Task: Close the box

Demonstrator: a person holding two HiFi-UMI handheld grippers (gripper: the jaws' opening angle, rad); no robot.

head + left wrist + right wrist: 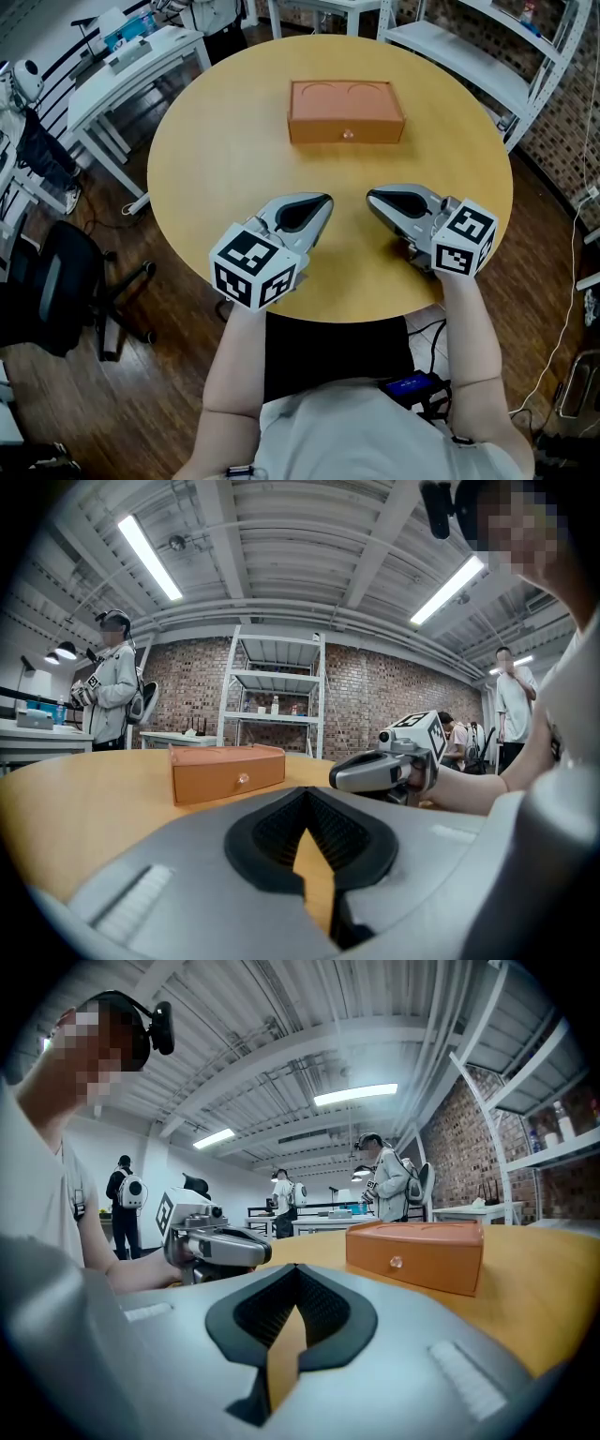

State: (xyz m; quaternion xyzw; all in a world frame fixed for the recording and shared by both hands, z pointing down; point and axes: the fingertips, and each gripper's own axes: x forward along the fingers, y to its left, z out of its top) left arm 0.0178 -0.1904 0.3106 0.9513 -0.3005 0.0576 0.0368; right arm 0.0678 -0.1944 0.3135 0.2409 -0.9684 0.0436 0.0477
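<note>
An orange box point(345, 111) with its lid down and a small round knob on its front stands at the far middle of the round wooden table point(206, 159). The left gripper view shows the box point(225, 771) ahead to the left, and the right gripper view shows the box point(417, 1252) ahead to the right. Both grippers rest low near the table's front edge, well short of the box. My left gripper point(323, 199) is shut with nothing in it. My right gripper point(370, 197) is shut and empty too. Their tips point toward each other, a small gap apart.
White desks point(131, 66) stand to the back left and white shelving point(487, 56) to the back right. A black office chair point(66, 281) is on the wooden floor at the left. Other people stand in the room's background point(112, 686).
</note>
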